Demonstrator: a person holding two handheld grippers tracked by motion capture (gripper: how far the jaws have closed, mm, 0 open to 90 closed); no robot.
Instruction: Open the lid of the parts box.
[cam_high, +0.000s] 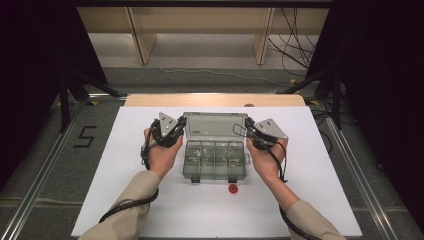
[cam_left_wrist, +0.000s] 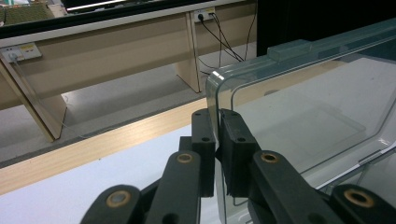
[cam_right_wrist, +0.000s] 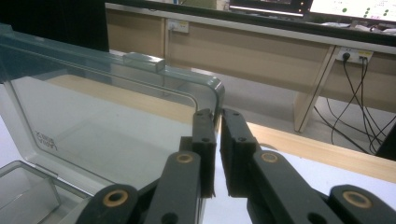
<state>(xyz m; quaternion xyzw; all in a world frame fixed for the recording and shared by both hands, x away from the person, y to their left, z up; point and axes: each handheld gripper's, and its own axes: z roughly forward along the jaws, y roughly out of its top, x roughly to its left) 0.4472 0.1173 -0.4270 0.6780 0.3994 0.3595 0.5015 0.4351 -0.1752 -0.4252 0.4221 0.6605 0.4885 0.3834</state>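
Holding the clear lid (cam_high: 215, 125) of the organizer box (cam_high: 215, 160) upright with both tongs. Left tongs (cam_left_wrist: 217, 140) are clamped on the lid's left edge, right tongs (cam_right_wrist: 218, 144) clamped on its right edge; in both gripper views the pads pinch the thin plastic wall near a rounded top corner.

Box sits mid-tabletop, slightly toward the far side, base with clear divided compartments facing me, two dark latches (cam_high: 195, 178) on the near edge. Small red round item (cam_high: 233, 188) lies on the sheet just in front of the box, apart from it.

Surface: white sheet (cam_high: 150, 200) covering the tabletop; light wood edge (cam_high: 215, 100) showing along the far side. Sheet is bare apart from the box and the red item.

Room: grey floor around, metal rails (cam_high: 45, 170) running along both sides, a "5" marked in black tape (cam_high: 85, 136) on the floor at left. Black tripod legs (cam_high: 65, 95) at both far corners, dark curtains behind them. Farther back a pale wooden bench (cam_high: 200, 25) with panel legs, loose black cables (cam_high: 295, 45) on the floor at right. The right gripper view shows wall sockets (cam_right_wrist: 352, 55) with plugs on that bench's panel and screens (cam_right_wrist: 355, 9) above it.

Both my sleeves (cam_high: 130, 200) are tan; cables trail back along the forearms.
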